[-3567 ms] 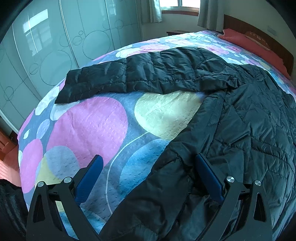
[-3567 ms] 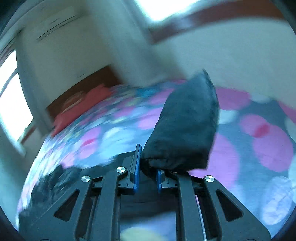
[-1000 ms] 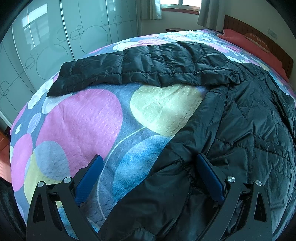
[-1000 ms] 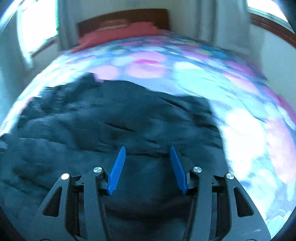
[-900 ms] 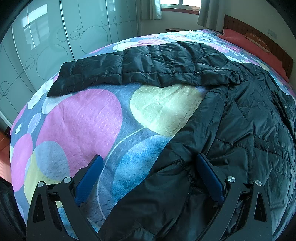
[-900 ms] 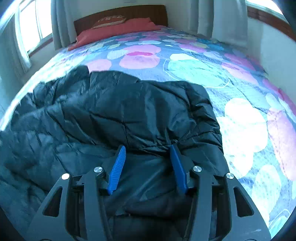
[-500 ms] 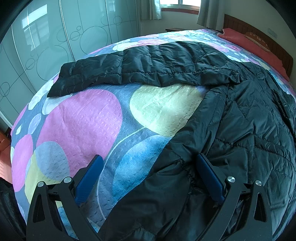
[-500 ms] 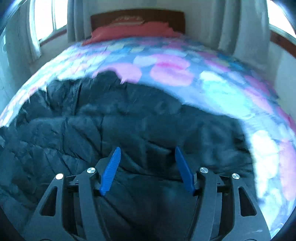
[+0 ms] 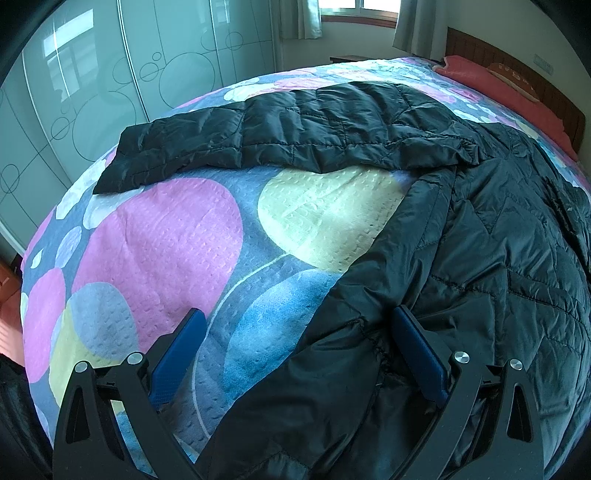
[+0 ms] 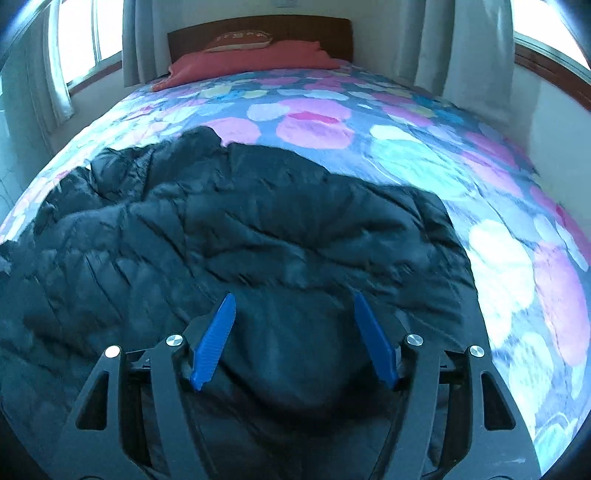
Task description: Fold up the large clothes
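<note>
a: nearest, left view: left gripper (image 9: 295, 354), jaws spread wide, nothing pinched. why parked there?

b: straddles the hem (image 9: 332, 354) of the jacket (image 9: 498, 258); one pad (image 9: 419, 354) over black fabric, other pad (image 9: 177, 354) over bare bedspread (image 9: 166, 240). likely staged to take that edge for the next fold.

a: nearest, right view: right gripper (image 10: 293, 334)?

b: jaws apart, just been opening; jacket (image 10: 240, 240) below and between the pads, not clamped. reads as a release, with the right sleeve apparently laid over the body.

a: mid-distance?

b: jacket spread flat on the bedspread (image 10: 498, 258), quilted side up, filling the near half of the bed. flat because folding needs a level base.

a: further?

b: left sleeve (image 9: 277, 136) stretched straight out sideways across the bed, cuff toward the wardrobe (image 9: 110, 92). not yet folded in; probably next.

a: farthest?

b: red pillow (image 10: 251, 55) against headboard (image 10: 258, 27), well apart from the jacket.
</note>
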{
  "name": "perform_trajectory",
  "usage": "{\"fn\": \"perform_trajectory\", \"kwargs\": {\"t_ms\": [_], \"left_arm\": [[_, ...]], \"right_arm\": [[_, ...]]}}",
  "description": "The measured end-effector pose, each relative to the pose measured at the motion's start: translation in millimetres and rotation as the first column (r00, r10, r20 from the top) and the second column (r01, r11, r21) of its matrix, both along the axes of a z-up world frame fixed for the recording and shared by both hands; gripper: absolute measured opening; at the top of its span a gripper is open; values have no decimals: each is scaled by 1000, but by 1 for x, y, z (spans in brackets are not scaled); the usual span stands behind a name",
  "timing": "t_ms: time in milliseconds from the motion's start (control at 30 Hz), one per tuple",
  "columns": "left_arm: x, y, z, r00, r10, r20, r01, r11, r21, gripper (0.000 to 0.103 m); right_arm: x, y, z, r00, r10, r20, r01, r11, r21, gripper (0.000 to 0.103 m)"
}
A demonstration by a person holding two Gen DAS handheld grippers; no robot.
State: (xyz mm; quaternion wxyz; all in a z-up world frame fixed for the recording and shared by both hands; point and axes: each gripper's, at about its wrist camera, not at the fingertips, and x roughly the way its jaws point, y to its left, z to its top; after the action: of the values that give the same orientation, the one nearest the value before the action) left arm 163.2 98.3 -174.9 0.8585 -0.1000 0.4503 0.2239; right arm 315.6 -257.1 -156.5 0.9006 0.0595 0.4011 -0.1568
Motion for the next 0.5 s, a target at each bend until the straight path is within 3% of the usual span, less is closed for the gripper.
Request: {"fn": "perform_trajectory", "kwargs": {"t_ms": [367,500], "left_arm": [[-3,9,7,1000,-28,13,29,997,-65,98],[-14,21,25,996,-54,67,61,994,-95,98]], "right_arm": [[2,0,-21,1000,-3,-4,3,1000,-16,68],[1,-1,-21,1000,-2,0,2,1000,-14,68]]}}
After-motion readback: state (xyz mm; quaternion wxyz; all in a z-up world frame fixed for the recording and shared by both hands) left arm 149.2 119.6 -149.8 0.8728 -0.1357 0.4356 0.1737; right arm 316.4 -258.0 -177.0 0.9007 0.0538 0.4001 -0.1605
